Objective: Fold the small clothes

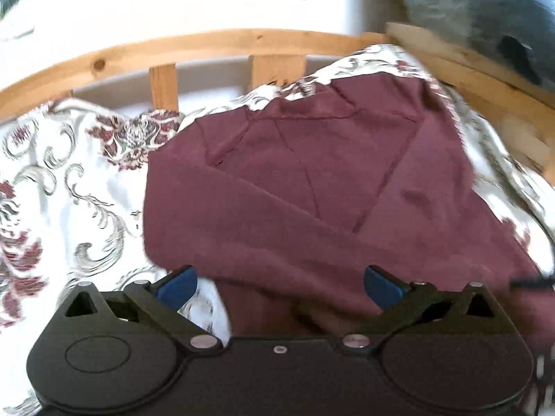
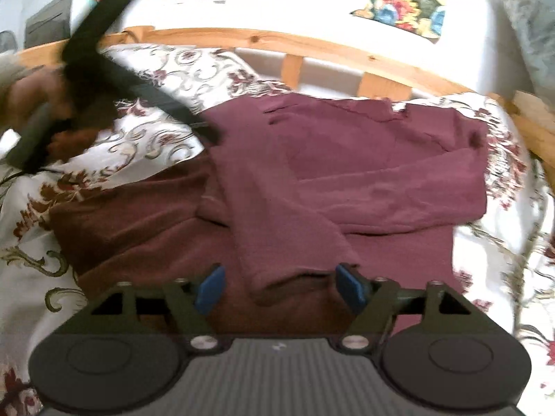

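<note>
Hovering low over the bed, the right gripper (image 2: 279,286) has its blue-padded jaws spread wide and holding nothing, with the cuff of a folded-in sleeve (image 2: 295,239) lying between and just under them. The left gripper (image 1: 279,286) is likewise wide open and empty, poised over the near hem of the maroon sweater (image 1: 312,180), whose left edge lies just beside its left pad.

The sweater lies flat on the patterned bedspread (image 2: 41,270), both sleeves crossed over the body, its right edge straight and its lower left part spread wider and darker. Bare bedspread borders it on the left and right, giving room on both sides.

Farther off, from the right wrist view, the left gripper's black body crosses the sweater's upper left corner. Beyond the collar, the wooden bed rail (image 1: 208,40) with its upright slats closes off the far side, near the sweater's top edge. Behind it stands a white wall with colourful pictures (image 2: 402,7).
</note>
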Tool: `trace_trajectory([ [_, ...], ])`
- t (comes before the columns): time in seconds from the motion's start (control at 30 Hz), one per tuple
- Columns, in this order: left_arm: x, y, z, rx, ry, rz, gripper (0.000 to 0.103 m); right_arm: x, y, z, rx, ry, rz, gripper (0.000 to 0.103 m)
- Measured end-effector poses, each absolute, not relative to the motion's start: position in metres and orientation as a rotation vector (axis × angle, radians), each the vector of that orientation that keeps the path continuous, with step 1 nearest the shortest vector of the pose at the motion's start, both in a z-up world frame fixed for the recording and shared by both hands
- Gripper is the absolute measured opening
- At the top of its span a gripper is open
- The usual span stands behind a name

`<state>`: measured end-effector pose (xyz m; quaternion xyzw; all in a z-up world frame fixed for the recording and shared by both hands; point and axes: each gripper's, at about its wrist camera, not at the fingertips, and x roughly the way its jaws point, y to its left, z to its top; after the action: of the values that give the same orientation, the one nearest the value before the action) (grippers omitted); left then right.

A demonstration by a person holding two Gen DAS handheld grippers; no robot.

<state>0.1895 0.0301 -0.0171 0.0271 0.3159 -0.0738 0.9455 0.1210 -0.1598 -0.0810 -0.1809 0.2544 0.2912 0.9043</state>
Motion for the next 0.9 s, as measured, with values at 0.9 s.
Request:
trace_trajectory([
  [0.9, 0.062, -0.012, -0.079, 0.658, 0.767, -0.304, 0.103, 0.042, -0.213, -0.106, -0.816, 0.620, 0.273, 0.103],
])
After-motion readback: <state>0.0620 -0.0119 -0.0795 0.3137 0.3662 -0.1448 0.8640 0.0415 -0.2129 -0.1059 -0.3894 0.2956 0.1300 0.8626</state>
